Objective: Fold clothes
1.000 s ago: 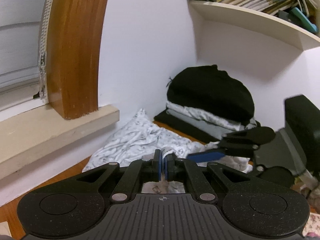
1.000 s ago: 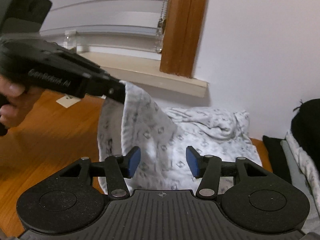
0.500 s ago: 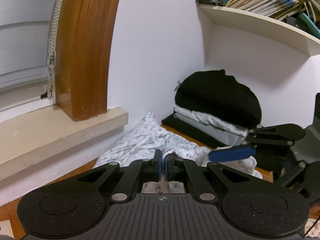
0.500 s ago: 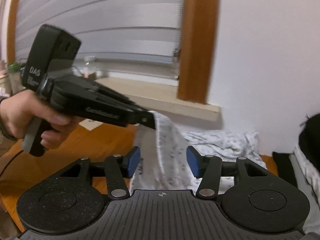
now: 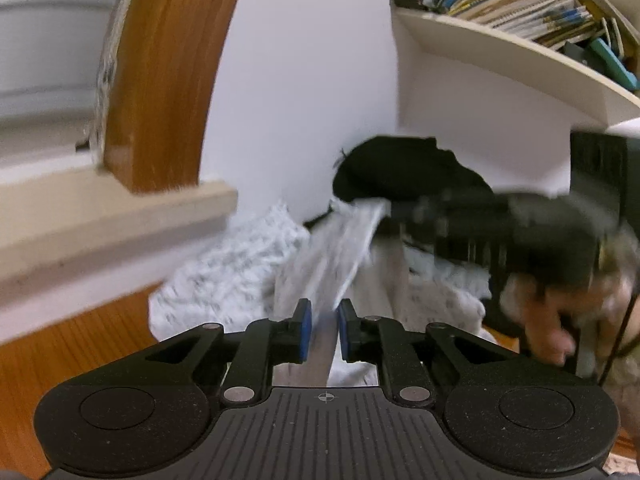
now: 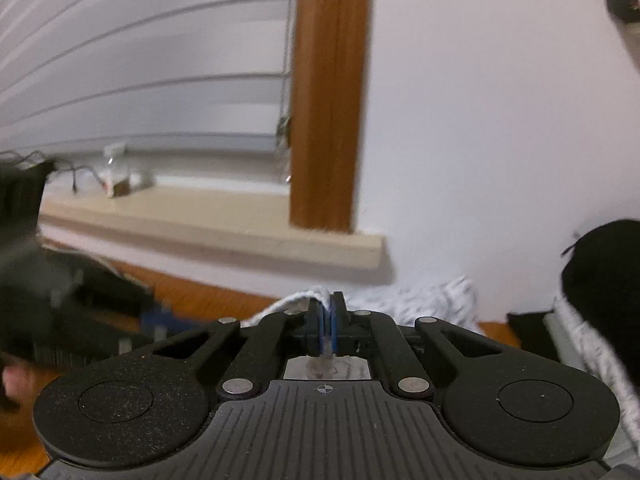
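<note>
Bookshelf (image 5: 520, 40) only left view; blinds (image 6: 140, 80) only right.

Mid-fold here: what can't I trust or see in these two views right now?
- Left wrist view: right gripper smeared by motion; its grip on the garment unreadable.
- Right wrist view: left gripper blurred, cut by the frame edge.
- Right wrist view: the gripper body hides most of the garment.

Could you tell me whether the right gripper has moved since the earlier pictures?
Yes. In the left wrist view the right gripper has risen against the black folded pile, lifting the patterned cloth; its jaws have just closed on it.
</note>
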The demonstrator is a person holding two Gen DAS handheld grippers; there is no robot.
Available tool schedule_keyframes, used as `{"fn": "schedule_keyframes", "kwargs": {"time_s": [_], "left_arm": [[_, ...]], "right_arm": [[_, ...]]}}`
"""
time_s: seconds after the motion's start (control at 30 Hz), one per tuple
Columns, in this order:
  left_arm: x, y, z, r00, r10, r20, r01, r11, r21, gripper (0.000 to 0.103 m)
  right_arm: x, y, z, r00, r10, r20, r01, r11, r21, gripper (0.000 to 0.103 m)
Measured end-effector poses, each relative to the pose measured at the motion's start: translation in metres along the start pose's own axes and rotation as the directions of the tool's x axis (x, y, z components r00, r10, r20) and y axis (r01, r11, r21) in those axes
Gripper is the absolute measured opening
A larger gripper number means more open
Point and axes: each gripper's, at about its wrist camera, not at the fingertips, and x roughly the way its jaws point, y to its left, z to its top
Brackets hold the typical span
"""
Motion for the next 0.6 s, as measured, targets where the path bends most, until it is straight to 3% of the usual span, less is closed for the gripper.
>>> {"fn": "schedule_keyframes", "kwargs": {"time_s": [0.07,0.1,0.27,0.3,0.37,0.47,0.6], "left_arm": [[0.007,-0.005,-0.009,1.000,0.009,-0.017,-0.009,1.000,0.002,0.025],[0.011,-0.008,-0.014,0.999,0.031,-0.024,-0.030,0.999,0.013,0.037],[0.031,-0.019,-0.031,0.990,0.116,-0.073,-0.109,0.989,0.096,0.040],[0.033,-0.017,-0.032,0.989,0.127,-0.072,-0.119,0.988,0.101,0.034],[0.032,-0.010,-0.031,0.988,0.140,-0.067,-0.133,0.985,0.107,0.007],[0.008,0.006,-0.020,0.989,0.147,-0.019,-0.144,0.985,0.096,0.005],[-0.065,0.029,0.002,0.979,0.188,0.080,-0.195,0.976,0.095,0.005]], "right_arm": [[-0.004,-0.002,0.005,1.000,-0.024,0.013,0.024,1.000,0.004,0.004],[-0.007,-0.003,0.008,0.999,-0.036,0.019,0.036,0.999,0.007,0.004],[-0.011,-0.007,0.012,0.997,-0.075,0.034,0.075,0.997,0.016,0.004],[-0.011,-0.008,0.012,0.996,-0.079,0.032,0.078,0.997,0.017,0.004],[-0.012,-0.011,0.012,0.997,-0.074,0.022,0.073,0.997,0.022,0.004],[-0.014,-0.011,0.012,0.998,-0.064,0.004,0.064,0.998,0.022,0.004],[-0.022,0.008,0.022,1.000,-0.013,0.011,0.013,1.000,0.010,0.004]]}}
